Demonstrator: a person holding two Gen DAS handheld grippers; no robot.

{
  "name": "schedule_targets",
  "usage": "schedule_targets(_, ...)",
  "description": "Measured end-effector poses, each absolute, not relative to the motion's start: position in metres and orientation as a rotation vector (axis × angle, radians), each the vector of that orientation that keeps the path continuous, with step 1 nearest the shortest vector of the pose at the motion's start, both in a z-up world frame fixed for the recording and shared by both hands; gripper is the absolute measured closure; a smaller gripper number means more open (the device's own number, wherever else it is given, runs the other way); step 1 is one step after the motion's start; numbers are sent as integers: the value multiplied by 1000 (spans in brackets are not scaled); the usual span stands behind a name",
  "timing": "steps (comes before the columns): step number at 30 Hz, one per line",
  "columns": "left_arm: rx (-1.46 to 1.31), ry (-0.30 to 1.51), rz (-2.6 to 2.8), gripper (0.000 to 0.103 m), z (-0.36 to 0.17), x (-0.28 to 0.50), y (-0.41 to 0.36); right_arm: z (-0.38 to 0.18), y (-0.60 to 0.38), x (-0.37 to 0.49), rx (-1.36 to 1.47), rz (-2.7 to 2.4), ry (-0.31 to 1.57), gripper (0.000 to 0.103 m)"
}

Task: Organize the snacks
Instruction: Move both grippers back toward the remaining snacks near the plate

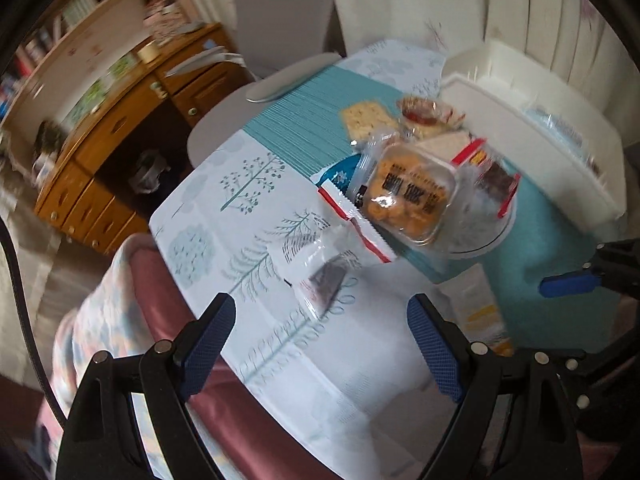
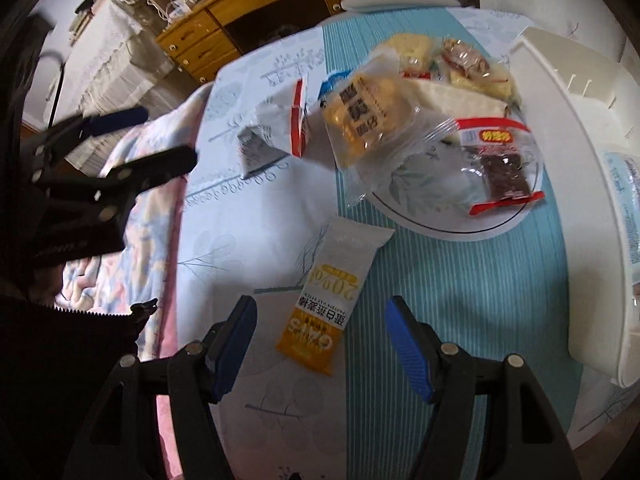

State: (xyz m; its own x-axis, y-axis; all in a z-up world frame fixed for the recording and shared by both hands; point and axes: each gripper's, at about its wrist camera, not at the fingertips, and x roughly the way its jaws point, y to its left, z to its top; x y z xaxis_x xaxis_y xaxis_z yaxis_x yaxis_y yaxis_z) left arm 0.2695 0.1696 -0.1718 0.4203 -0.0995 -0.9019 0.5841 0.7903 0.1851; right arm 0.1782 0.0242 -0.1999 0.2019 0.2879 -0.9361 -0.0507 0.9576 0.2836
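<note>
While both tools are held above the near part of the surface (image 2: 248,216), nothing is gripped by either. At the far left, in the right wrist view, the left tool (image 2: 160,138) is seen over the surface's left edge, its fingers spread and empty. In its own view the left tool (image 1: 322,344) is released, with a clear red-edged packet (image 1: 328,272) holding a dark snack lying flat just ahead of its fingers, near the left edge.

Further right, a white and yellow bar wrapper (image 2: 332,292) lies flat near the near edge, where the patterned cloth meets the teal runner (image 2: 460,300). The right tool (image 2: 322,338) is released, and the bar's yellow end sits between its open fingers without being touched.

Beyond the bar, a white plate (image 2: 460,232) rests on the runner toward the middle of the surface. A clear tray of golden biscuits (image 2: 368,114) leans over the plate's left rim, and a red-trimmed packet with a dark square (image 2: 500,168) lies on the plate's right part. More wrapped snacks (image 2: 464,62) are piled behind the plate.

Along the right edge of the surface a white bin (image 2: 560,92) is seen, with a pale blue packet (image 2: 628,208) inside it.
</note>
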Motion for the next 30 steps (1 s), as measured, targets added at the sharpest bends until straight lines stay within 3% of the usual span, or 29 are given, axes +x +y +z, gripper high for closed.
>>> schedule_targets(13, 690, 1111, -575, 16, -233, 332, 139, -241, 47, 189, 153, 238, 1463, 36)
schedule_targets(30, 573, 1256, -624, 13, -281, 377, 128, -262, 61, 207, 119, 251, 1487, 37)
